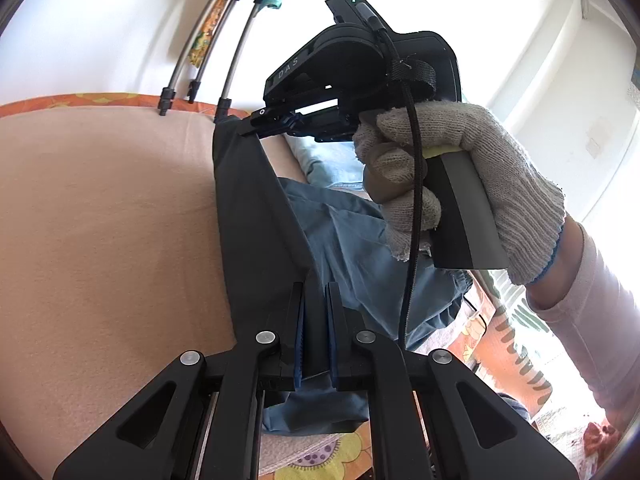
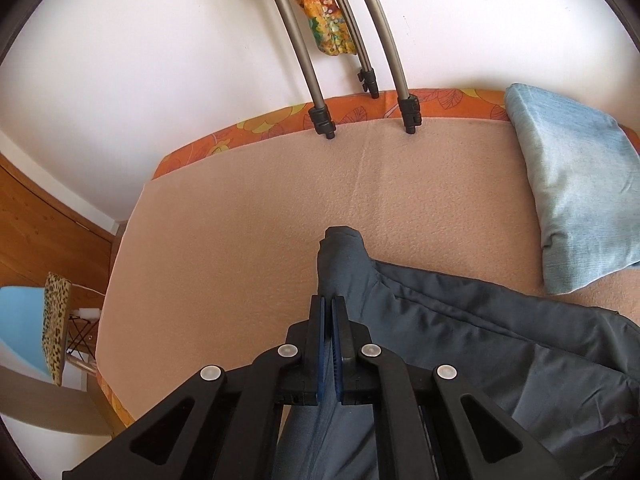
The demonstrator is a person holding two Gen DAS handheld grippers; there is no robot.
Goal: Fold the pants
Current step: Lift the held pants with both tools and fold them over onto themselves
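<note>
Dark grey-blue pants (image 2: 460, 344) lie on a peach blanket (image 2: 248, 240) over a bed. My right gripper (image 2: 330, 300) is shut on a bunched end of the pants, which sticks out past its fingertips. My left gripper (image 1: 316, 286) is shut on another edge of the pants (image 1: 256, 208), held up as a taut dark strip. The right gripper (image 1: 252, 130) also shows in the left wrist view, held by a gloved hand (image 1: 472, 168) and clamped on the strip's far end.
A folded light blue garment (image 2: 576, 184) lies at the bed's far right. Metal rack legs (image 2: 320, 116) stand at the back edge against a white wall. The bed's orange flowered edge (image 2: 240, 128) runs behind. A chair with a leopard cushion (image 2: 56, 320) stands left.
</note>
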